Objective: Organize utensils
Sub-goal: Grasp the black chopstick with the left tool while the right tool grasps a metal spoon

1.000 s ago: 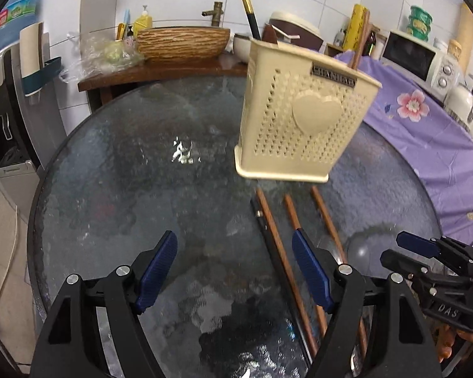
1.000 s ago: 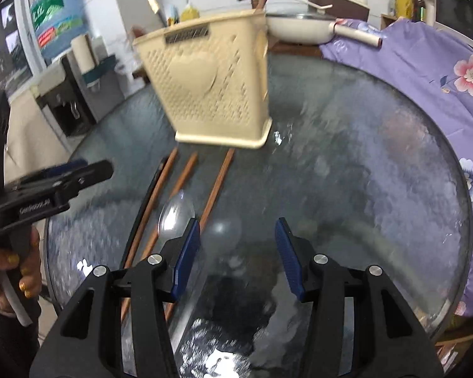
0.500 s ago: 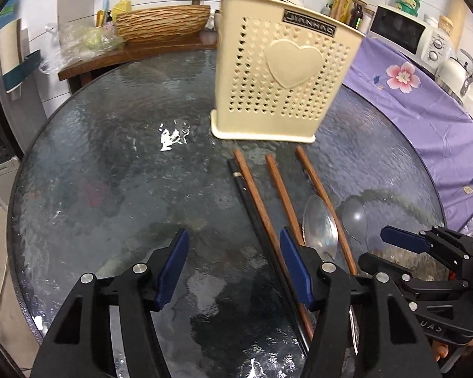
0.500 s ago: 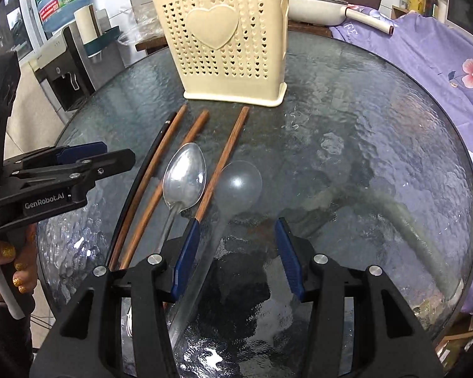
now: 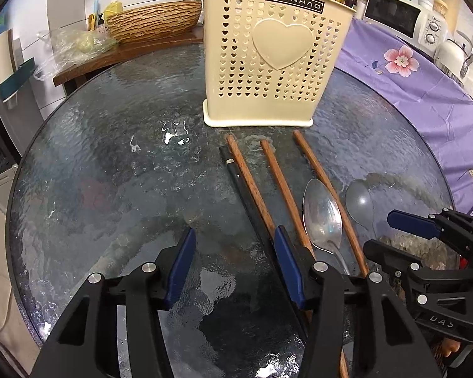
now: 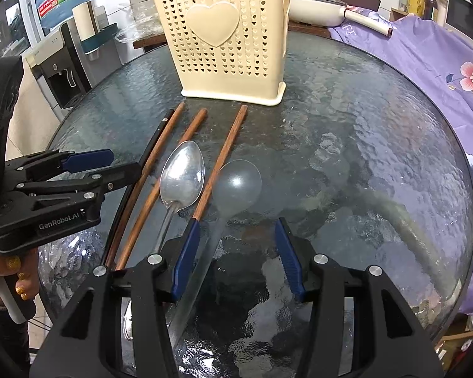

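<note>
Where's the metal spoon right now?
The metal spoon lies on the glass table in front of the cream holder, between two brown chopsticks, with the clear spoon further right.

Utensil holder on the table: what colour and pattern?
Cream utensil holder, heart-shaped perforations, one raised heart; clearest in right wrist view.

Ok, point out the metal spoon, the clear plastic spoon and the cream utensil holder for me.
metal spoon [image 6: 182, 174], right wrist view, middle of its bowl.
clear plastic spoon [image 6: 238, 187], right wrist view, middle of its bowl.
cream utensil holder [image 5: 279, 42], left wrist view, raised heart on its front wall.
</note>
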### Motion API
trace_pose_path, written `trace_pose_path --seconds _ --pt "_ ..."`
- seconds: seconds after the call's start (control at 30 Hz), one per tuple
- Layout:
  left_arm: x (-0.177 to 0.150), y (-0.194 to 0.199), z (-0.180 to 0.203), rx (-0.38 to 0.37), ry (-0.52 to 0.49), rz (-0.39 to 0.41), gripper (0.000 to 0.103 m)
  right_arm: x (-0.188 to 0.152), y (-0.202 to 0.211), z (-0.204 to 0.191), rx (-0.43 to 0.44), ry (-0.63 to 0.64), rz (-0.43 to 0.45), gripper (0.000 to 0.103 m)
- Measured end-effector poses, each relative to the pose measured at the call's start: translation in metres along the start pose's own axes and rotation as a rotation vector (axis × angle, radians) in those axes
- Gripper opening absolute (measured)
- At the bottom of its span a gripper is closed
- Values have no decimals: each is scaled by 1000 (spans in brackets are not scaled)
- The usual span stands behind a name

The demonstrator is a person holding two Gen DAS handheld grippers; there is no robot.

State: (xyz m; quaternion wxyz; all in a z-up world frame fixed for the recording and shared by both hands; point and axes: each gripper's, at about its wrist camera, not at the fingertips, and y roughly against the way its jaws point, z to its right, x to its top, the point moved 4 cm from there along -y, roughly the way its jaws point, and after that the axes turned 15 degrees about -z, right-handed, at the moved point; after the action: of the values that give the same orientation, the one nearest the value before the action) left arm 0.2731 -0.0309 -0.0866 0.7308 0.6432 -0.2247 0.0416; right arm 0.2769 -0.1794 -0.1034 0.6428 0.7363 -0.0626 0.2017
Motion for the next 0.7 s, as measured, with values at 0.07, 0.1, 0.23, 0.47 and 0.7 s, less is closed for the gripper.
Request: trace_pose_path --seconds 0.07,0.1,0.23,0.47,0.7 --pt "0 0 0 6 1 0 50 0 0 0 0 -1 0 50" --pt "0 0 0 10 2 0 50 0 0 0 -1 0 0 50" --pt "-2 1 -1 23 1 -3 50 0 -1 -1 -10 2 -1 50" --pt "3 0 -3 51 -3 -14 50 3 -4 -6 -58 16 -5 50" --pt "14 -7 -1 88 -21 -23 44 10 -8 -8 -83 18 -10 50"
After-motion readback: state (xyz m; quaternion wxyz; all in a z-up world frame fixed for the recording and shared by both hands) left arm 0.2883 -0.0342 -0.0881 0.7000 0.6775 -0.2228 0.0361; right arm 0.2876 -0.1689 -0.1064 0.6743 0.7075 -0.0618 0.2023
